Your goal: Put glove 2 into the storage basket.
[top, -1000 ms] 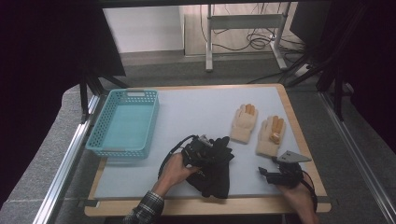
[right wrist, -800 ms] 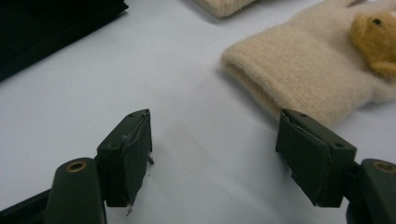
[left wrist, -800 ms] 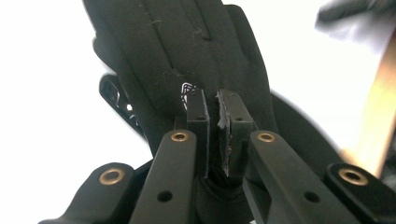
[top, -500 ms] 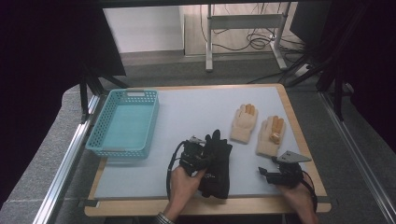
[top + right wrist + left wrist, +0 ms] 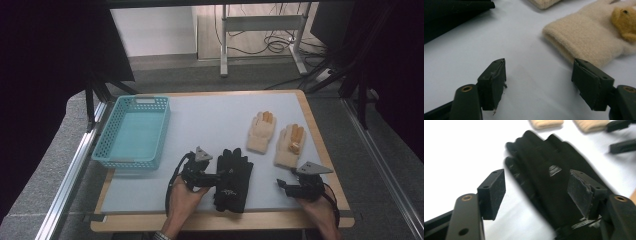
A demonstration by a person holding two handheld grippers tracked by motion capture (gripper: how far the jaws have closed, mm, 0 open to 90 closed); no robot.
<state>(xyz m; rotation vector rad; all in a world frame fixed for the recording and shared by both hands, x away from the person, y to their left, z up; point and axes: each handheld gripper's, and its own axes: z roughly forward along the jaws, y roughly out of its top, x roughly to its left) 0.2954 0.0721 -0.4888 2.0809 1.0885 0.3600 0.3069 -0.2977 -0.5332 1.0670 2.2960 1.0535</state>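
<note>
A pair of black gloves (image 5: pixel 233 179) lies stacked flat near the table's front edge, fingers pointing away from me. My left gripper (image 5: pixel 216 176) sits at its left side. In the left gripper view the black glove (image 5: pixel 549 177) lies under and between the spread pads (image 5: pixel 495 190). The jaws have just been opening and do not press on it. Two cream gloves (image 5: pixel 261 131) (image 5: pixel 290 145) lie to the right. My right gripper (image 5: pixel 283 184) hovers open over bare table, just short of a cream glove's cuff (image 5: pixel 584 42).
A turquoise plastic basket (image 5: pixel 134 159) stands empty on the table's left part. The pale mat (image 5: pixel 210 120) is bare between the basket and the cream gloves. Table rails and a dark floor surround the wooden edge (image 5: pixel 220 222).
The left hand shifted to the right beside the black gloves. Its jaws, shut on the gloves before, now stand apart, and the gloves lie flatter. The right hand kept still.
</note>
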